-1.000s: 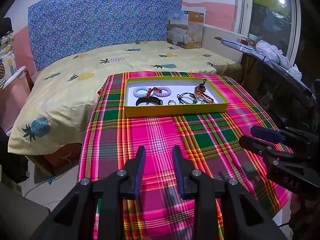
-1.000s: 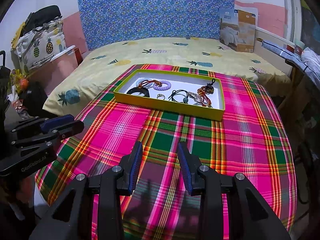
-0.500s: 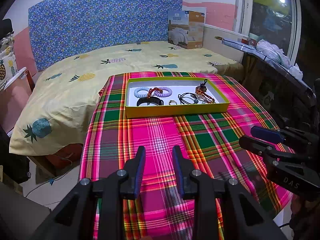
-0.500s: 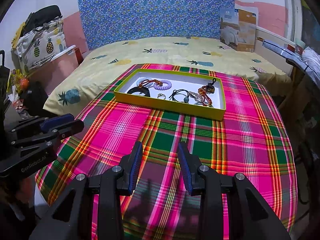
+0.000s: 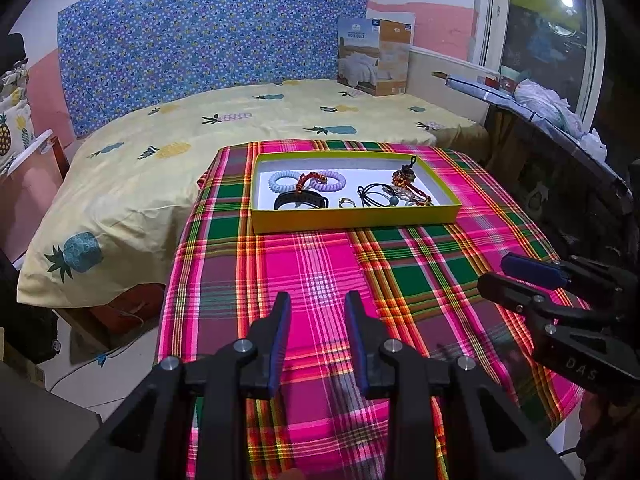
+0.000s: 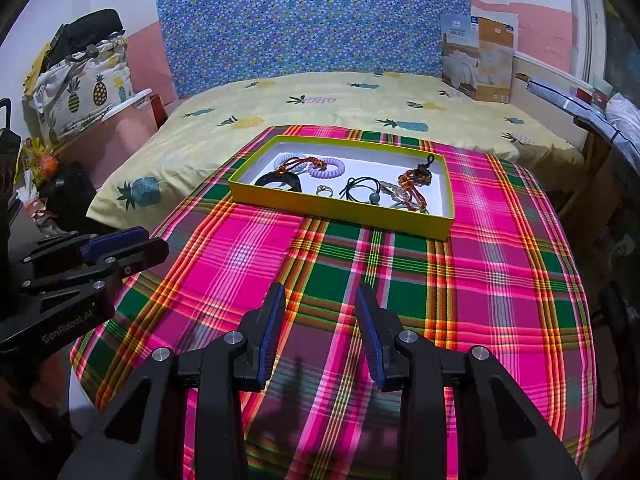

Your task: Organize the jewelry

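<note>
A shallow yellow box (image 5: 356, 219) (image 6: 340, 216) with a white floor sits at the far side of the plaid-covered table (image 5: 312, 280) (image 6: 400, 272). Inside lie two spiral hair ties (image 5: 328, 181) (image 6: 331, 168), a black band (image 5: 302, 201) (image 6: 280, 181), a small ring (image 5: 346, 202) (image 6: 323, 190), a black cord with a bead (image 5: 378, 196) (image 6: 362, 191) and an orange beaded charm (image 5: 408, 184) (image 6: 414, 186). My left gripper (image 5: 316, 312) hovers open over the near cloth, empty. My right gripper (image 6: 320, 304) is likewise open and empty, well short of the box. Each gripper shows at the edge of the other's view.
A bed with a pineapple-print sheet (image 5: 180, 152) (image 6: 320, 96) lies behind the table, backed by a blue floral headboard (image 5: 200, 36). A quilt carton (image 5: 374, 56) (image 6: 476, 58) stands at its far right. A cluttered sill (image 5: 552, 112) runs along the right.
</note>
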The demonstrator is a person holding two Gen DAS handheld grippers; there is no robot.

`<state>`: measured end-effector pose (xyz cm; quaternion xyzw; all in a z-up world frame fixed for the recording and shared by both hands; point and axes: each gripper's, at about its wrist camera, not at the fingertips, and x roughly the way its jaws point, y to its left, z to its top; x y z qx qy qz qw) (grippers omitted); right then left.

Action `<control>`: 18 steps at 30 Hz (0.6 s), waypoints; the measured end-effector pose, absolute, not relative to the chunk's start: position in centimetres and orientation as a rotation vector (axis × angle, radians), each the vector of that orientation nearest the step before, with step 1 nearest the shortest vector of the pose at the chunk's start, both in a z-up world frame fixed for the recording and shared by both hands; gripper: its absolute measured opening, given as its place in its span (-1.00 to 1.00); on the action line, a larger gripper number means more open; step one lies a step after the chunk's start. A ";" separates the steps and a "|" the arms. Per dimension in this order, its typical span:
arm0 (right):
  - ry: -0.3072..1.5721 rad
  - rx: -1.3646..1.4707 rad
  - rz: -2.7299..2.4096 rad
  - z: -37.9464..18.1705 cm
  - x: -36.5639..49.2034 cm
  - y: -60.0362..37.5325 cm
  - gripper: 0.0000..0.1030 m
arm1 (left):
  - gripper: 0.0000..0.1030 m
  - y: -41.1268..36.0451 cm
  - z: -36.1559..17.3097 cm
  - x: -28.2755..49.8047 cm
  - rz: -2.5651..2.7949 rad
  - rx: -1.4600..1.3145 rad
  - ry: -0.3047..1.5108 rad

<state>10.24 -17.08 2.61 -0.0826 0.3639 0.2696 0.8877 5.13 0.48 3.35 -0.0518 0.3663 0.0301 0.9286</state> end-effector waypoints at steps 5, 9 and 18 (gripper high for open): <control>0.756 -0.172 0.561 2.6 10.3 -17.1 -0.28 | -0.44 0.5 3.3 5.1 0.063 -0.104 0.752; 0.757 -0.172 0.561 2.5 10.2 -17.0 -0.28 | -0.44 0.4 3.2 5.2 0.067 -0.102 0.755; 0.757 -0.171 0.561 2.6 10.3 -17.0 -0.28 | -0.44 0.3 3.1 5.3 0.078 -0.094 0.759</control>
